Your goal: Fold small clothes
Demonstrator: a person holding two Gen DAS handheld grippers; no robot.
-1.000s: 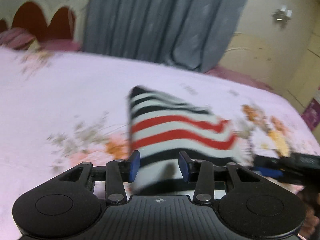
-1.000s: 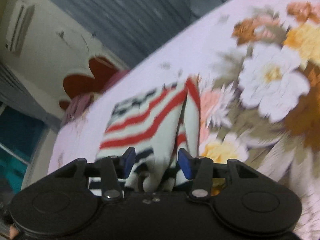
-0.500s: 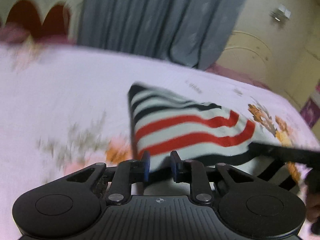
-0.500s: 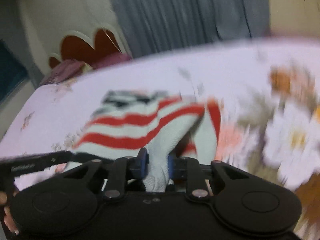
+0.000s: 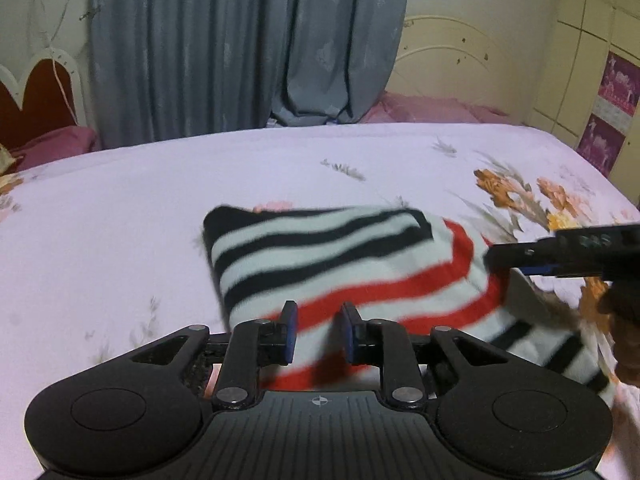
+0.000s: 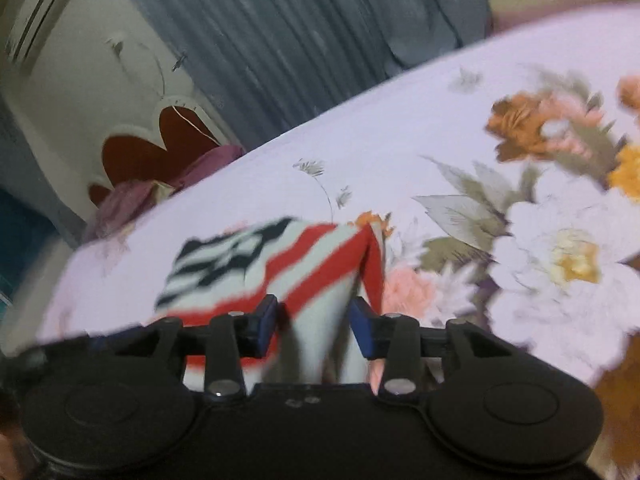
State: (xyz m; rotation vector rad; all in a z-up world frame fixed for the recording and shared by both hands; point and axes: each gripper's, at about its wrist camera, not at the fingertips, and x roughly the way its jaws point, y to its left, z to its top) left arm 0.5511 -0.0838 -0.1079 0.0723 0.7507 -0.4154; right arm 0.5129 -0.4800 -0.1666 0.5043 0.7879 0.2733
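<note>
Releasing: we judge a fold just laid, both tongs letting go.
Left tongs (image 5: pixel 318 332): parted, cloth between the pads but not pinched.
Right tongs (image 6: pixel 314 326): parted likewise, a fold of cloth loose between them.
Garment (image 5: pixel 340 264): striped, lying on the bed (image 5: pixel 120 208), at 12 o'clock from both tongs.
Next: we back off, then regrip an edge for another fold.

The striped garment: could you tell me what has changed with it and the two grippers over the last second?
Both grippers closed on the striped garment half a second ago; now the left gripper and right gripper stand open again, cloth between their fingers. The garment's black-striped end has folded over. It stays on the floral bedsheet.
</note>
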